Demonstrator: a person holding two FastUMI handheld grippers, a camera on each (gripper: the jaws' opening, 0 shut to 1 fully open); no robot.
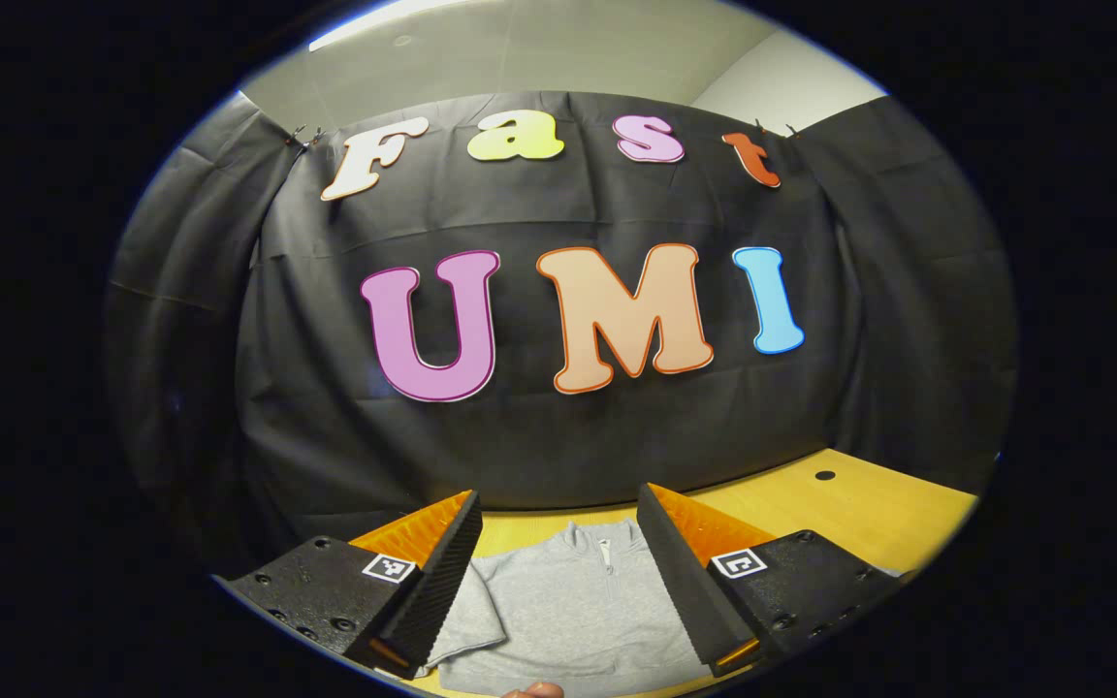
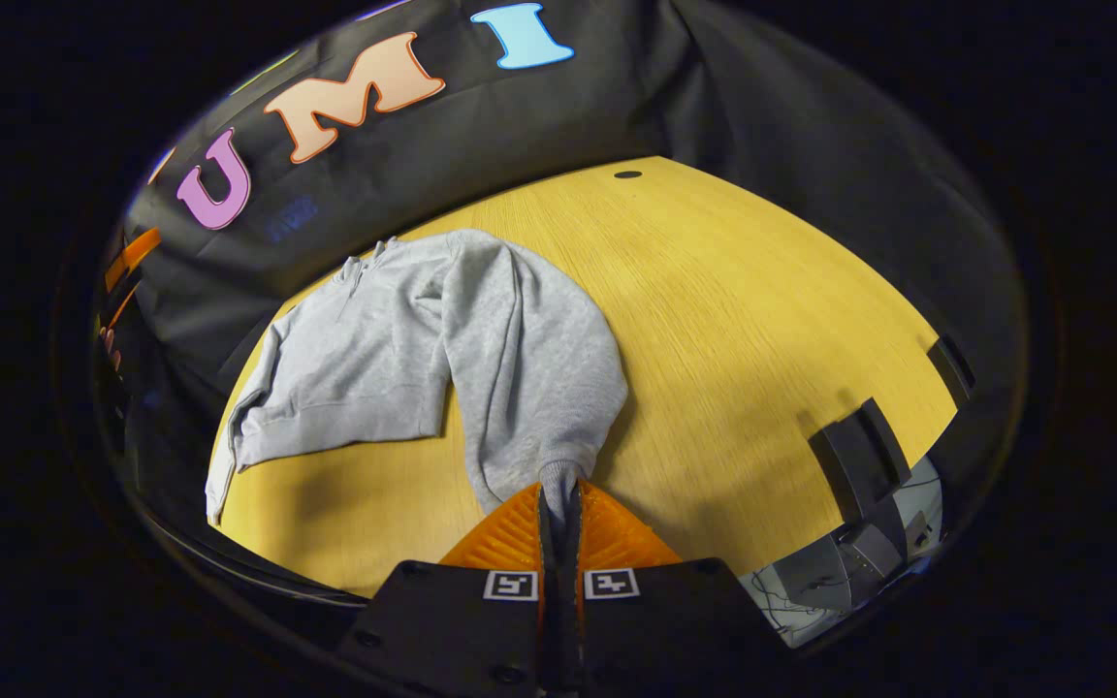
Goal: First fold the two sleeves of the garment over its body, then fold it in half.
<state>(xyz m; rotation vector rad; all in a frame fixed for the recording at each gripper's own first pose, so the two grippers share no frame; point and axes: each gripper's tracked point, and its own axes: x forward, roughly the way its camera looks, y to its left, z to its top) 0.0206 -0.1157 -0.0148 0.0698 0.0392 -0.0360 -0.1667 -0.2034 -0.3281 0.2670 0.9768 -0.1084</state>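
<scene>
1. Step in hand: first sleeve fold. Right tool (image 2: pixel 558 509) is clamped tight on the cuff of one sleeve (image 2: pixel 529 359), which is lifted off the bench (image 2: pixel 752 320).
2. Garment (image 2: pixel 365 349), a grey zip-neck pullover, lies flat on the bench near the booth's wall; its other sleeve (image 2: pixel 229 456) is not yet folded.
3. Left tool (image 1: pixel 558 553) hangs above the garment, wide open, holding nothing.
4. Next, probably: carry the cuff over the garment's body, release.
5. Count: one garment, two sleeves, two tools.
</scene>
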